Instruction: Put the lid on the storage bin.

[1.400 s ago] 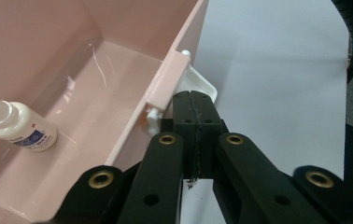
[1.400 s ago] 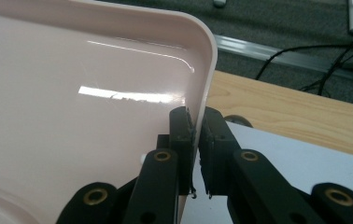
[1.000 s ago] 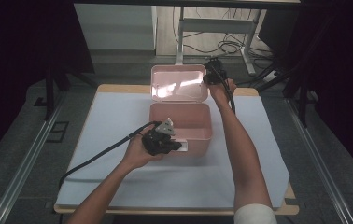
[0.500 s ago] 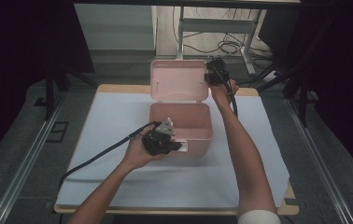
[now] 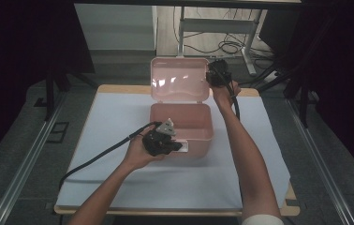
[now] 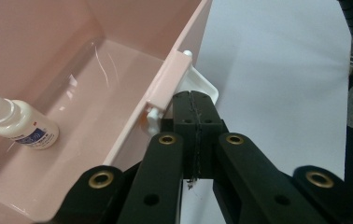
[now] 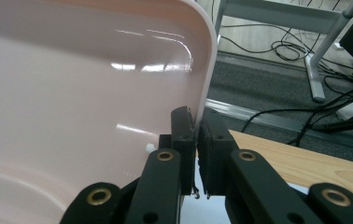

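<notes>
A pink plastic box (image 5: 198, 124) stands mid-table with its lid (image 5: 180, 84) swung up nearly upright. My right gripper (image 5: 211, 77) is shut on the lid's right edge; in the right gripper view the lid's rim (image 7: 202, 70) runs down between the pads of that gripper (image 7: 195, 123). My left gripper (image 5: 177, 146) sits at the box's front wall, jaws shut with nothing between them. In the left gripper view its tips (image 6: 195, 100) rest against the front rim beside the white latch (image 6: 200, 86). A small white bottle (image 6: 20, 123) lies inside the box (image 6: 118, 60).
The box stands on a white sheet (image 5: 119, 122) covering a wooden table (image 5: 119, 88). Behind the table are a white metal frame (image 5: 240, 28) and loose cables (image 5: 222, 47) on the floor. Black cables trail from both grippers across the sheet.
The lid has swung a little further up and back, with my right gripper rising along on its edge. My left gripper has stayed at the box's front.
</notes>
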Demonstrator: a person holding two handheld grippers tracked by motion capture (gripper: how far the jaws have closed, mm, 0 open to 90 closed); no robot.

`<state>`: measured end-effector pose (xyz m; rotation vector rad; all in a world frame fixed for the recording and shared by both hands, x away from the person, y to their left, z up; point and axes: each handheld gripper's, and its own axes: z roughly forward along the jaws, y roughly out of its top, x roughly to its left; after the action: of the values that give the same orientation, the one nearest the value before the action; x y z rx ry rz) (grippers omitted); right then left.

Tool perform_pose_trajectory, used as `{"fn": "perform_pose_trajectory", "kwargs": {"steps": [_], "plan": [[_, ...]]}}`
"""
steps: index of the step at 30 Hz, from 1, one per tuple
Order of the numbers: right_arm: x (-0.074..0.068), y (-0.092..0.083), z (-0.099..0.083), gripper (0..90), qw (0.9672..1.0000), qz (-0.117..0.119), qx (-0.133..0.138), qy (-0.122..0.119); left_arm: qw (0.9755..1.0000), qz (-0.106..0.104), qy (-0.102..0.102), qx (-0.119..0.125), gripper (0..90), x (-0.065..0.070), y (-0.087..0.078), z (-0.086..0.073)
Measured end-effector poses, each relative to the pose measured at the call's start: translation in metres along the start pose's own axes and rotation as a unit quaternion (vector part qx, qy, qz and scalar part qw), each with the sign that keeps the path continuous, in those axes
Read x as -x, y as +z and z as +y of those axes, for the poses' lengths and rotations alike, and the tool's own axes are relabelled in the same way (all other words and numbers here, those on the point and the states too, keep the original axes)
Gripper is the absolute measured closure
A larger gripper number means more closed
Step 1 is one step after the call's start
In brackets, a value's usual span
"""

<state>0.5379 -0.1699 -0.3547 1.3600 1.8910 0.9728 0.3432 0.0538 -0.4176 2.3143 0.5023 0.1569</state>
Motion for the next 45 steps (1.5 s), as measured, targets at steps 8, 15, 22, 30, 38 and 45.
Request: {"fn": "perform_pose_trajectory", "kwargs": {"steps": [8, 15, 22, 30, 38, 45], "plan": [[-0.001, -0.007, -0.002, 86.2, 0.9999, 0.001, 0.014, 0.002, 1.0000, 0.000, -0.002, -0.001, 90.0, -0.001, 0.000, 0.001], [-0.003, -0.016, -0.004, 86.4, 0.9996, -0.001, 0.029, 0.000, 1.0000, 0.001, -0.002, -0.001, 90.0, 0.000, 0.000, 0.001], [-0.004, -0.024, -0.008, 86.4, 0.9991, -0.003, 0.043, -0.006, 1.0000, 0.002, -0.008, 0.002, 90.0, 0.000, 0.001, 0.002], [-0.005, -0.030, -0.011, 86.6, 0.9984, -0.003, 0.057, -0.006, 1.0000, 0.001, -0.008, 0.002, 90.0, 0.000, 0.001, 0.002], [-0.006, -0.037, -0.015, 86.7, 0.9976, -0.002, 0.069, -0.008, 1.0000, 0.002, -0.002, -0.003, 90.0, -0.001, 0.000, 0.002], [-0.008, -0.044, -0.018, 86.9, 0.9968, -0.002, 0.079, -0.009, 1.0000, 0.002, -0.002, -0.003, 90.0, 0.000, 0.000, 0.002]]}}
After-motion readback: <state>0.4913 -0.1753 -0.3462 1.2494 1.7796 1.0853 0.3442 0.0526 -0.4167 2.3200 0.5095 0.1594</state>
